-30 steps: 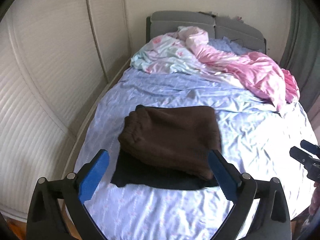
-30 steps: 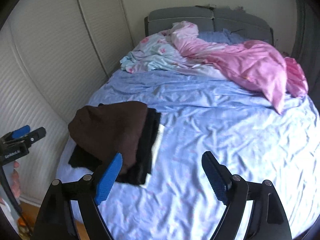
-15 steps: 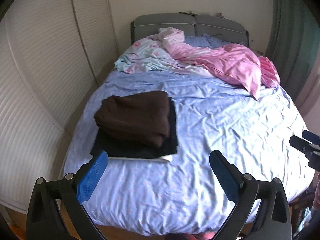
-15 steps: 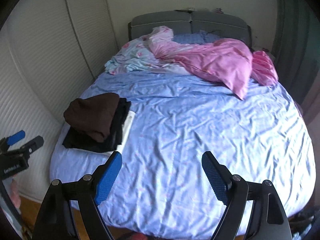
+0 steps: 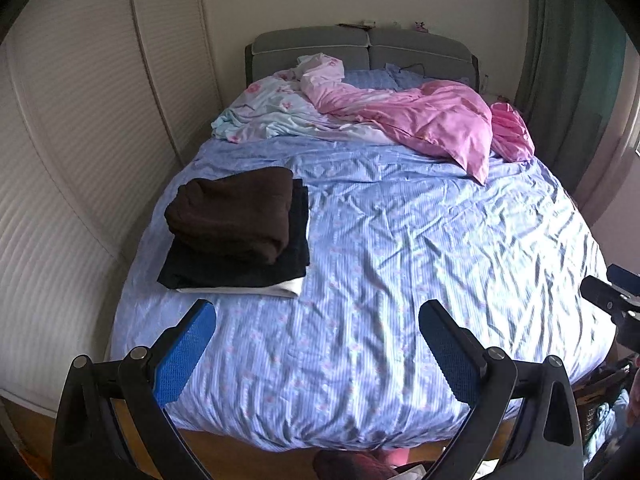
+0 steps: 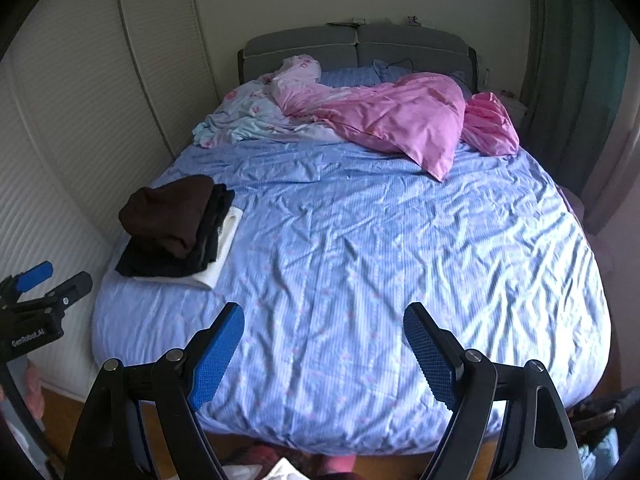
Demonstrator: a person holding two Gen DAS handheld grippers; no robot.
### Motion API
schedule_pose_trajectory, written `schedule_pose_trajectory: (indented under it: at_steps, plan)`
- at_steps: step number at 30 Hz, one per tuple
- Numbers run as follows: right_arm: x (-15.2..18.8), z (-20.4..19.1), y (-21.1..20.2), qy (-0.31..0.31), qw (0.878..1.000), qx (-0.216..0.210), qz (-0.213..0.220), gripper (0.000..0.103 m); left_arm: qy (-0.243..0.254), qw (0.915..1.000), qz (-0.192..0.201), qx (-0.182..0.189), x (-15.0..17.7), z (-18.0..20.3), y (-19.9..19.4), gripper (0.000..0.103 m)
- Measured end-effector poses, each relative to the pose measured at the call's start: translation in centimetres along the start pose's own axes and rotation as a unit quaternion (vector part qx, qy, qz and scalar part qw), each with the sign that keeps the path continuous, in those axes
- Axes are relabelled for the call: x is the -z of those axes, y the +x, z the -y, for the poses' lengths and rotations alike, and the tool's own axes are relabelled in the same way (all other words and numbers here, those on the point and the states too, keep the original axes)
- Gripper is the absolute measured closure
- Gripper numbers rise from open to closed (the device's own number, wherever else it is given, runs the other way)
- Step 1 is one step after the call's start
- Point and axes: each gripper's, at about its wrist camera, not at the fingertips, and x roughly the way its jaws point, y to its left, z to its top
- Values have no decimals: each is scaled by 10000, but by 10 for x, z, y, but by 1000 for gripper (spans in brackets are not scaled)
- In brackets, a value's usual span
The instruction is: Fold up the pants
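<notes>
Folded brown pants (image 5: 236,216) topping a dark stack (image 5: 240,270) at the bed's (image 5: 400,280) left edge. Fold apparently done. Left gripper (image 5: 318,344) spread wide, empty, above the bed's foot; right gripper (image 6: 324,344) likewise.

- "GenRobot.AI" in white letters on the black body of the left gripper (image 6: 54,284), at the right wrist view's left edge.

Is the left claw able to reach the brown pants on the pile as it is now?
Probably not yet. The left claw is open and empty, hanging off the foot of the bed, apart from the brown pants. Nothing blocks the way; it only needs to move forward and left.
</notes>
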Motion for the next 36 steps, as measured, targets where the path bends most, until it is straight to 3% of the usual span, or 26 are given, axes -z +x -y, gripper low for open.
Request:
schedule_pose_trajectory:
  at_steps: [29,36]
  plan:
    - [13,23,-31,174,9996,103,205,20,139,9995,279,67,-2,33,-29,0]
    - [12,30,-33,239,9992,190,253,20,249,9990,354,-76,-4,43,-31,0]
